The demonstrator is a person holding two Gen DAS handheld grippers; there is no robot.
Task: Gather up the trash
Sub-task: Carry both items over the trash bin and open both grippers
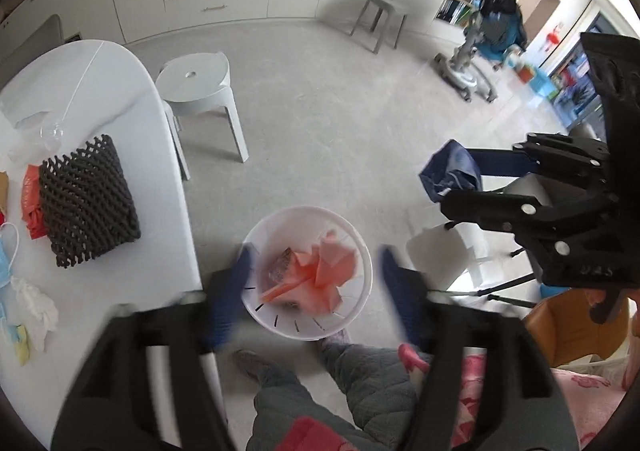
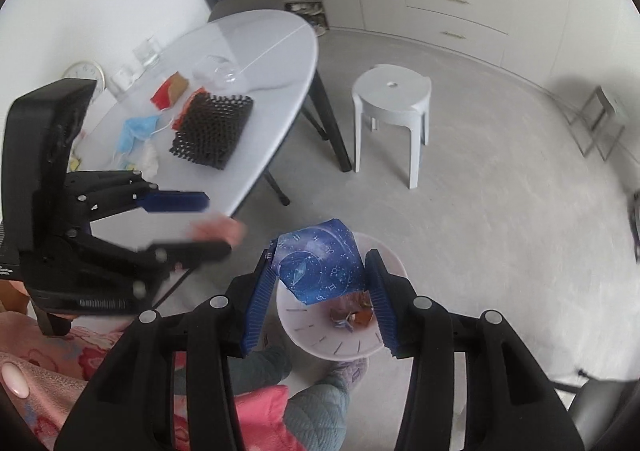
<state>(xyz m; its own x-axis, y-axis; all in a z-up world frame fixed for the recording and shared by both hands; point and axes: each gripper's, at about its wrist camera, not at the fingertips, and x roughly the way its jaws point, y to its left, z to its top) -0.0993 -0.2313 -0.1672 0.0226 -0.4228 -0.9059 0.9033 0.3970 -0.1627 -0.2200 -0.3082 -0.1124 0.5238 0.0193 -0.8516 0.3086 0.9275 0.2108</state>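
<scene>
While your left gripper hangs wide and empty over the white bin at lower centre, your right gripper clamps the blue starry wrapper; release it next (squarely above the bin).

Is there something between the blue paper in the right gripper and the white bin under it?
Nothing visible. The right gripper holds the blue starry paper directly over the open white bin, which holds only pink scraps. The left gripper, open and empty, is off to the side.
</scene>
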